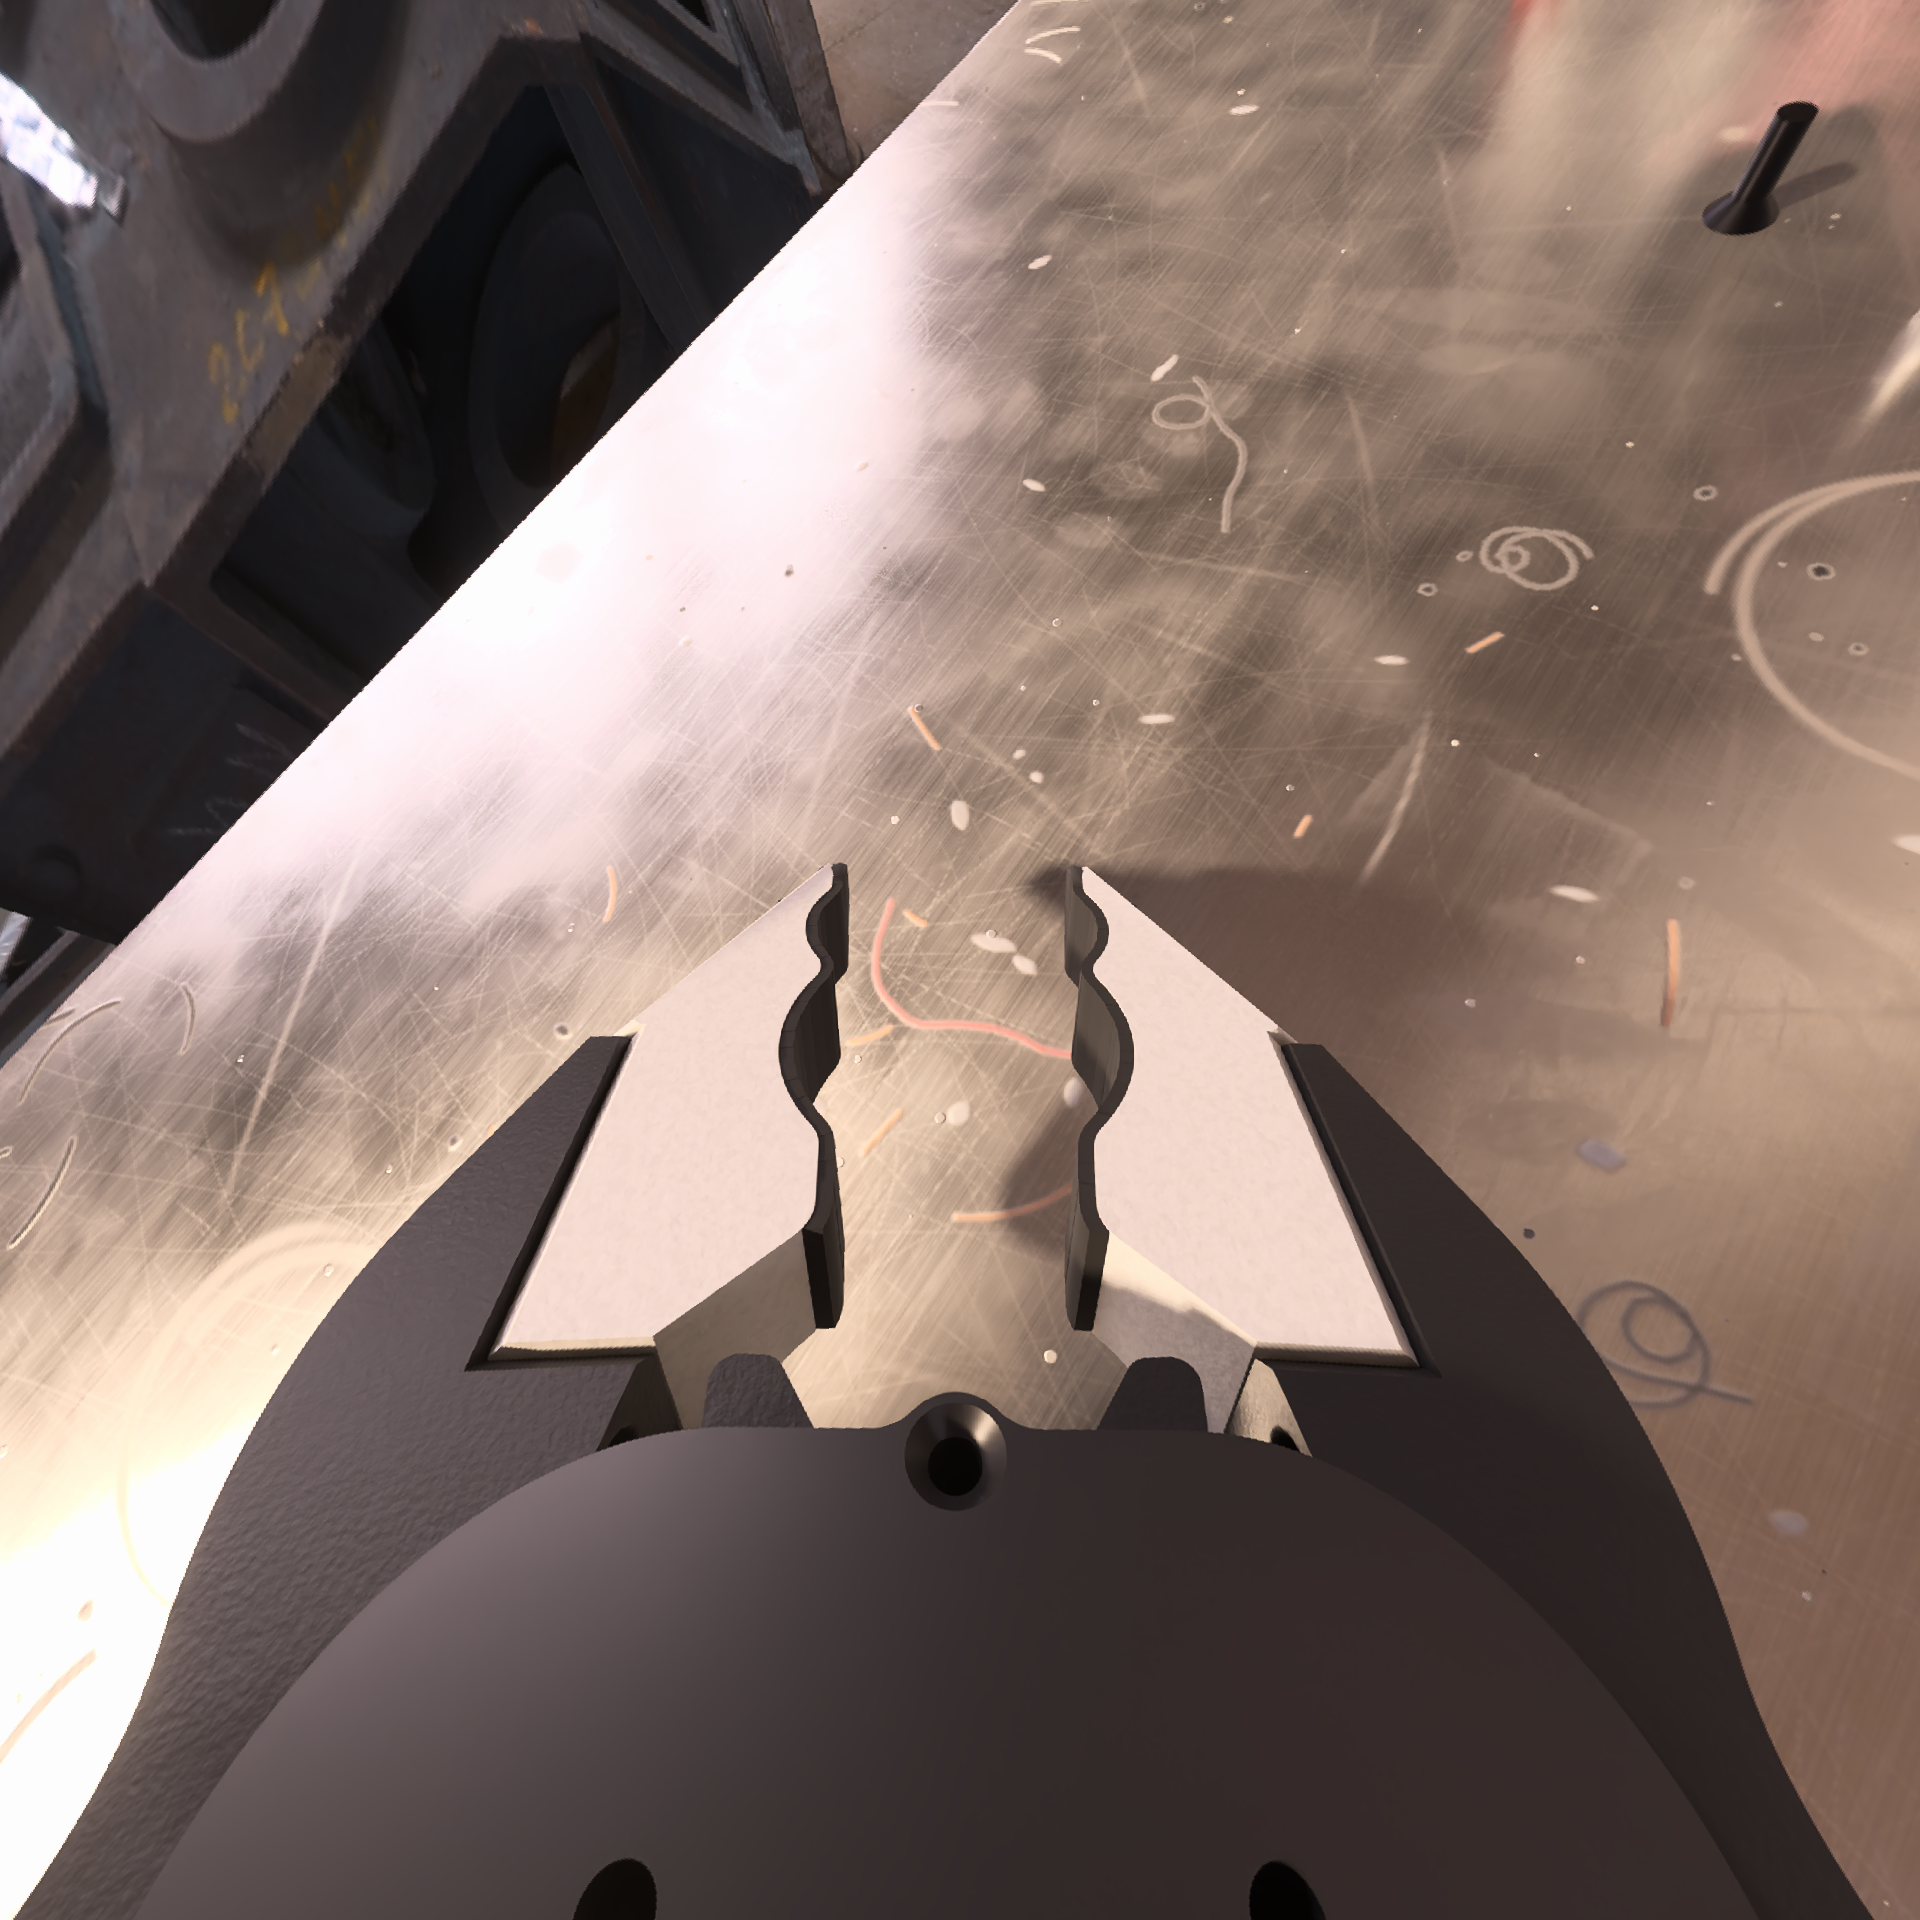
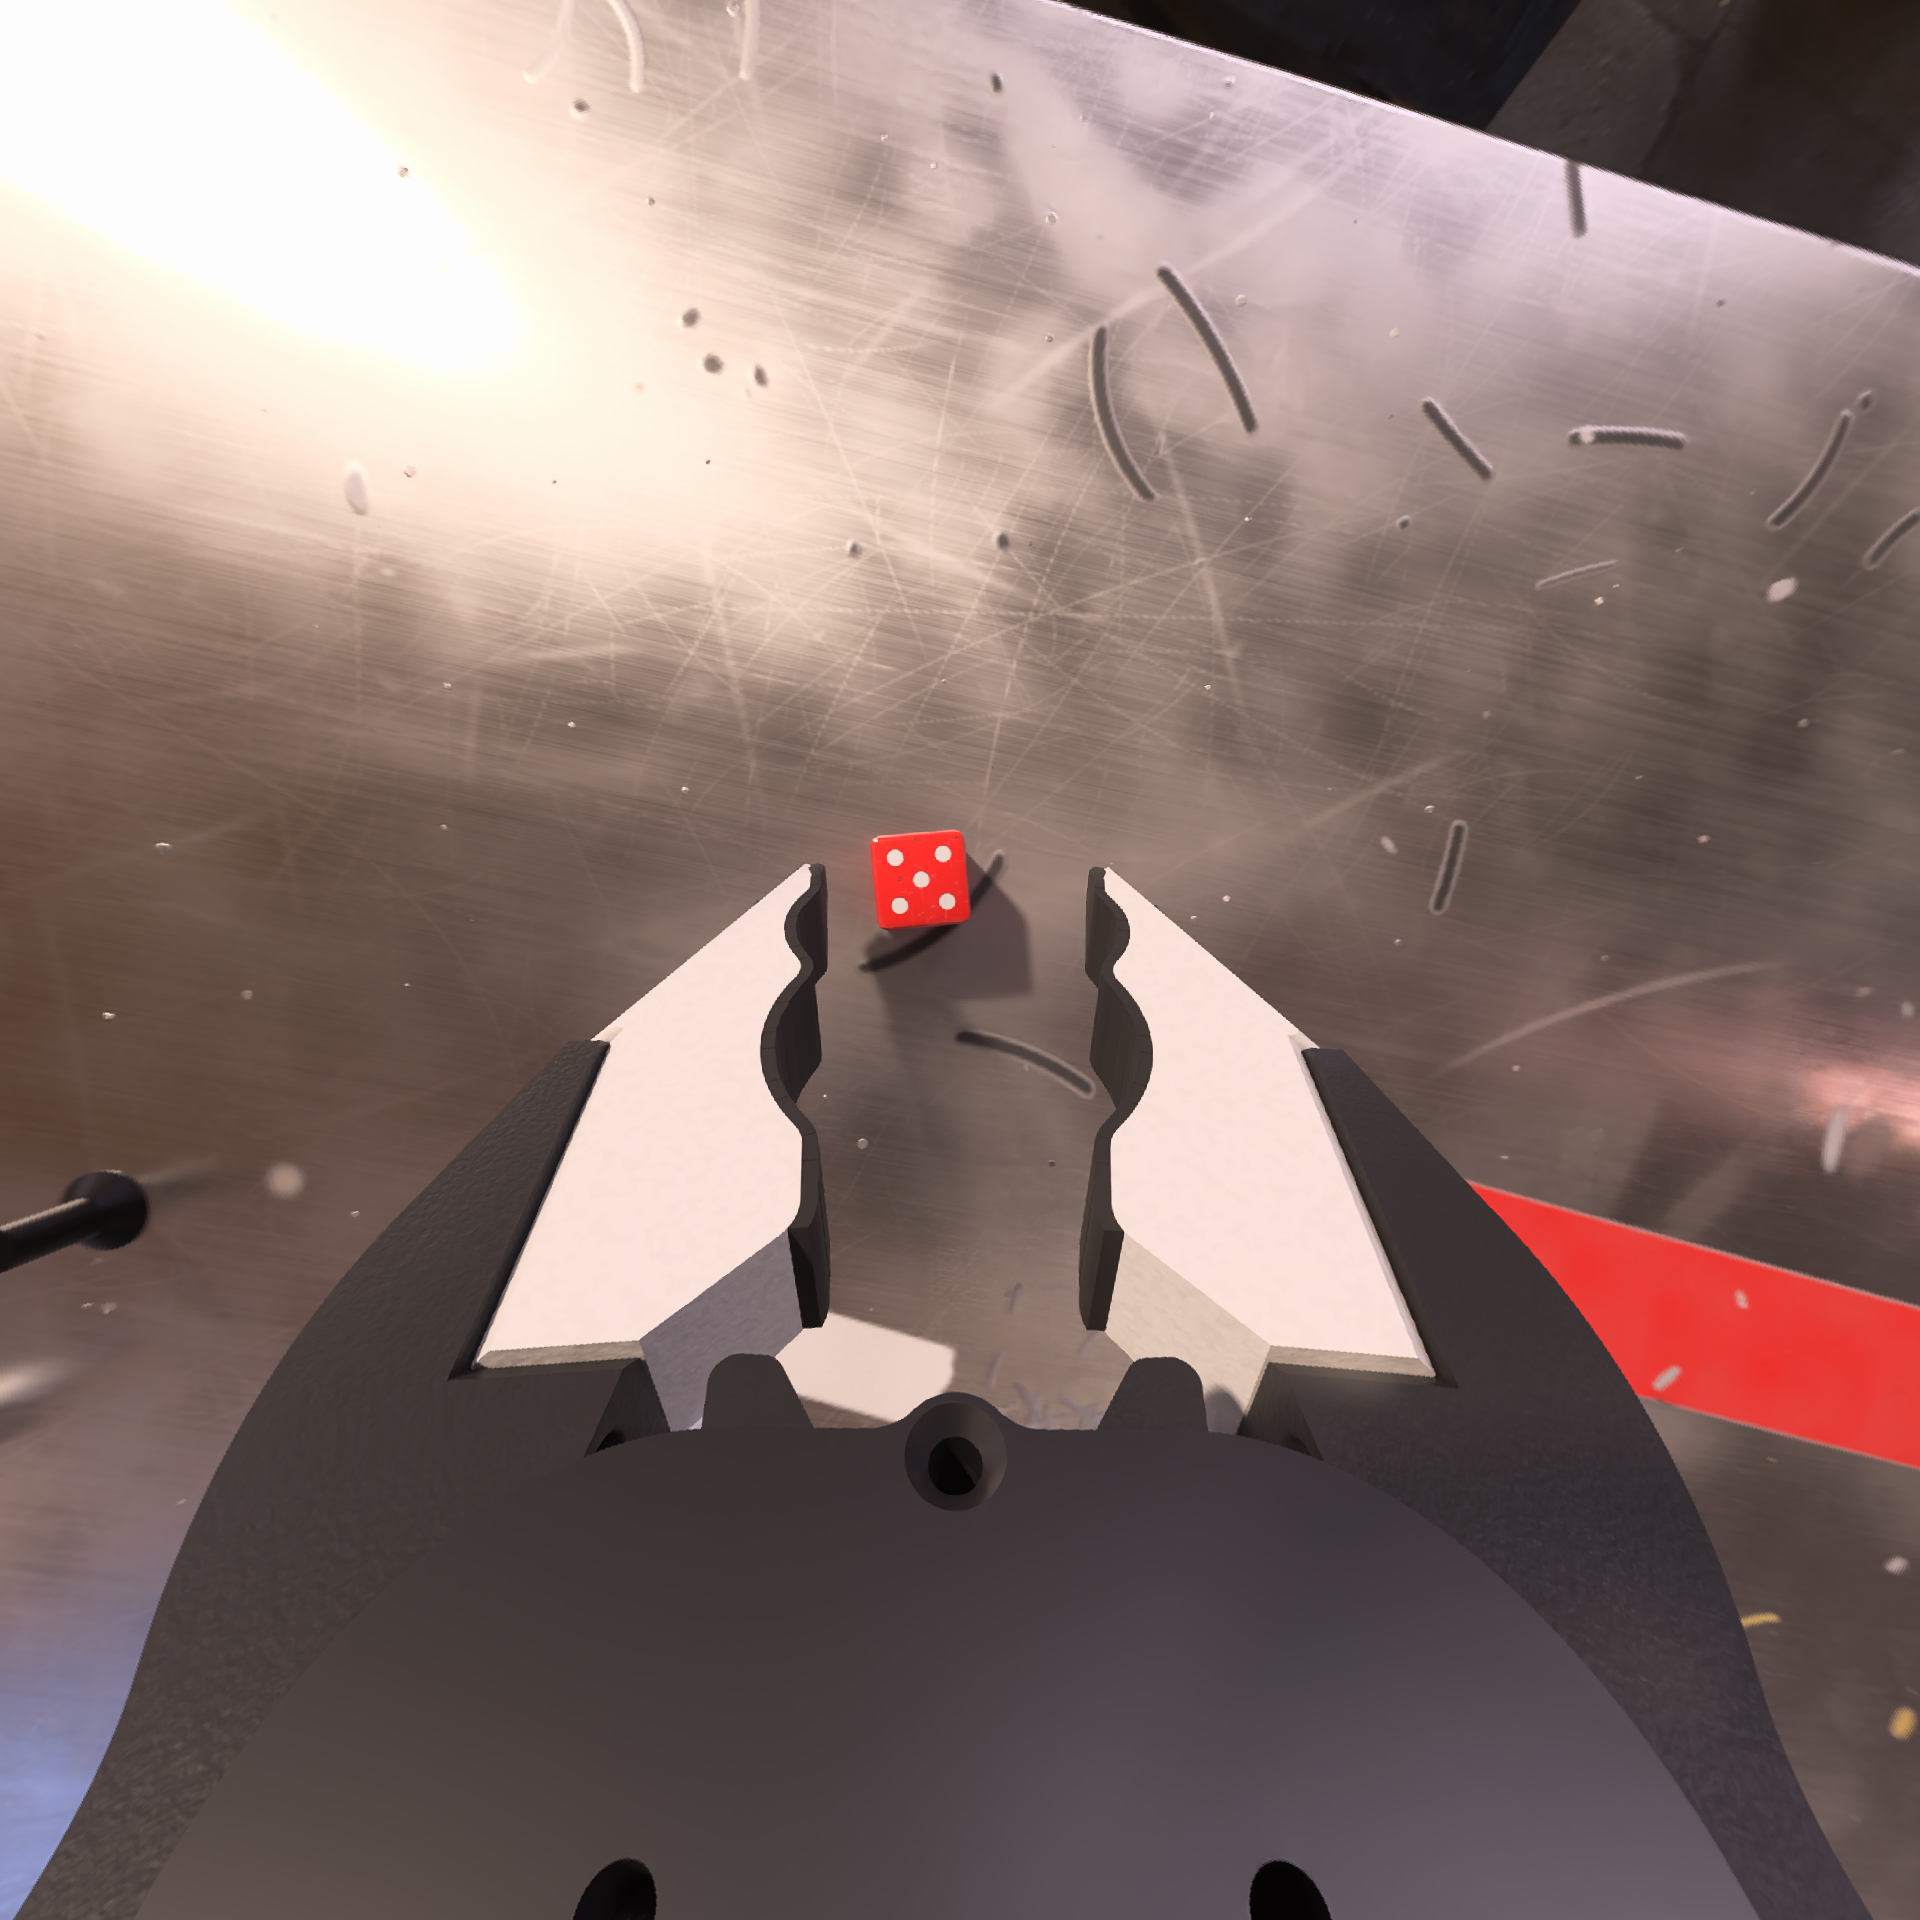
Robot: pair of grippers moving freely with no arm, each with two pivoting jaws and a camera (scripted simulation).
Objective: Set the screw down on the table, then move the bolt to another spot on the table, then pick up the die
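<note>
1. Your left gripper [image 1: 956,883] is hovering over the scratched metal table [image 1: 1299,675] with its fingers [image 1: 717,1132] spread apart and nothing sitting between them; only scattered shavings are showing through the gap.
2. In the left wrist view, a dark screw [image 1: 1761,171] is standing on its flat head in the upper right of the frame, shank tilting up and to the right, well apart from your left gripper. The table edge is running diagonally from lower left to upper centre, with dark machinery [image 1: 312,364] lying beyond it in the upper left.
3. Your right gripper [image 2: 956,883] is likewise keeping its fingers [image 2: 675,1143] apart and is gripping nothing.
4. The red die [image 2: 921,879] is resting on the table at frame centre, just beyond the fingertips and slightly nearer the left one, apart from both; the face showing is carrying five white pips.
5. At the left edge of the right wrist view, a dark bolt [image 2: 88,1214] is lying on the table, its round head pointing into the frame and its shank running off the edge.
6. A red strip [image 2: 1745,1330] is crossing the table at the lower right of that view.
</note>
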